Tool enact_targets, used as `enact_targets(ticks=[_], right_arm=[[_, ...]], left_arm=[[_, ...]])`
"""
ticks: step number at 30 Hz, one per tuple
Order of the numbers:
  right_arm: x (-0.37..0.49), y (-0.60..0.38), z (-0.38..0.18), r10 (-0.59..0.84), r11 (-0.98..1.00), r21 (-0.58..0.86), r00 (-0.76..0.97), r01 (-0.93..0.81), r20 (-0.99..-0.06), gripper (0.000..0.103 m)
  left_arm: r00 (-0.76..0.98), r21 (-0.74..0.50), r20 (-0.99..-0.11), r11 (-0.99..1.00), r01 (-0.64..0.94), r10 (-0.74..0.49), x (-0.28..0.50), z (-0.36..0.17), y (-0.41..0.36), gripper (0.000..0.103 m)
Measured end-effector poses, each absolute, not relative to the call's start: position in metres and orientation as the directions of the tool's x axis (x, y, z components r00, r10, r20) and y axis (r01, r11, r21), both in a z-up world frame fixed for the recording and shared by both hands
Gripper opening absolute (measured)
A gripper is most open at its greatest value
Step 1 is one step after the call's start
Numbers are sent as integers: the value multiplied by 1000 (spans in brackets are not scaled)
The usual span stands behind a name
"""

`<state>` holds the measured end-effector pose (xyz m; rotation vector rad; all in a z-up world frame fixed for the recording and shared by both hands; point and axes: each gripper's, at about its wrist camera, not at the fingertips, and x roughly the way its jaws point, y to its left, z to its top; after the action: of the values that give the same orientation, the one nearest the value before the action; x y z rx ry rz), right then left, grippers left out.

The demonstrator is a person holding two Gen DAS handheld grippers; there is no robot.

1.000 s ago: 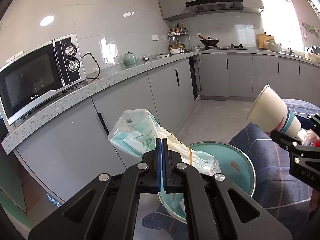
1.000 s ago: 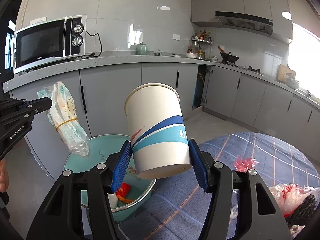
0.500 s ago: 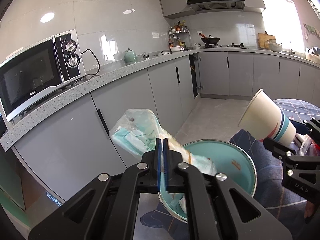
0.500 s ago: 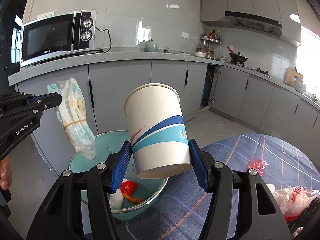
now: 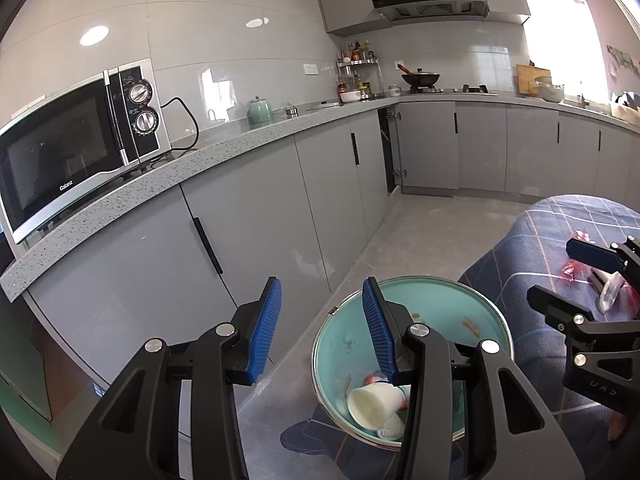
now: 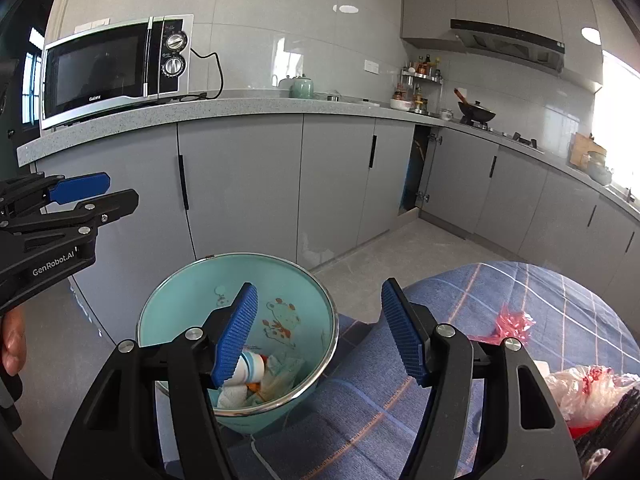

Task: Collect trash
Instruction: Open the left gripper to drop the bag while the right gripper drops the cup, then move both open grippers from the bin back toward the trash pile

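Note:
A teal trash bin stands on the floor beside the table. Inside it lie a white paper cup, a plastic packet and other scraps. My left gripper is open and empty, above the bin's left rim. My right gripper is open and empty, above the bin's right rim. A red wrapper and a plastic bag with red scraps lie on the blue checked tablecloth.
Grey kitchen cabinets run behind the bin, under a speckled counter with a microwave. The stove and wok are far back. The table with the blue cloth is on the right.
Both grippers opened. The plastic packet dropped from the left gripper and the paper cup dropped from the right gripper; both now lie in the bin.

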<state>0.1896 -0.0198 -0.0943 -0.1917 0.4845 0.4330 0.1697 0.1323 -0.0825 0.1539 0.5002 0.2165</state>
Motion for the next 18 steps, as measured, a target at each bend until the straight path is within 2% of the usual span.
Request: enact_targets(ticks=[18], right_arm=[[148, -66, -70, 307, 918, -86, 834, -386, -458, 70]], left_arm=[[875, 232, -436, 966, -119, 212, 157, -76, 100, 63]])
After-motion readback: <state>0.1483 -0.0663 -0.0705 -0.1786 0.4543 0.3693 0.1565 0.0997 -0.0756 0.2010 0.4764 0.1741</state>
